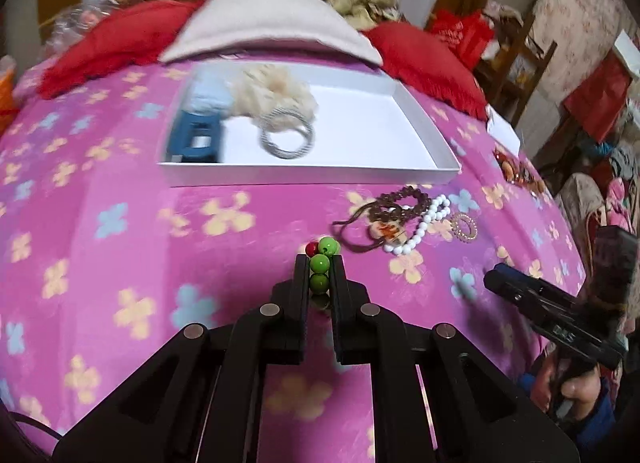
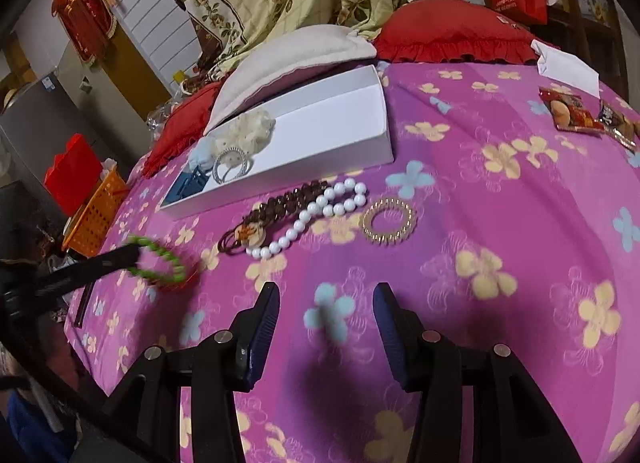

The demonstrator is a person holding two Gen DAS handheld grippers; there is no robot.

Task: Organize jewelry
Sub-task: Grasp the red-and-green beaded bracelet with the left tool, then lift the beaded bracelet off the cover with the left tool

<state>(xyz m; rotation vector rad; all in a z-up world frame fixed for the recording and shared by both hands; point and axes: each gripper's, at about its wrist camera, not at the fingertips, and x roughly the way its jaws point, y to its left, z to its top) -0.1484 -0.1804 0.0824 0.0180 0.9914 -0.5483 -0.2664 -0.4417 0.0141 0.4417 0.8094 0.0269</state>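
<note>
L gripper fingers nearly shut, pinching the green glossy bead bracelet w/ a red bead; beads wedged between the pads, rest of loop hangs off the tips just above the pink floral bedspread; R view shows the same loop dangling free, blurred; R gripper fingers about half open, nothing in them, hovering over bare bedspread; white shallow cardboard box sits further up the bed, already has silver coil bangle, cream scrunchie, blue claw clip; brown bead bracelet, white pearl-like bead strand, gold coil ring lie loose near the box front; my read: bracelet light, hard slick beads on a flexible cord, will swing and could roll out; grip across one bead, not the gap
</note>
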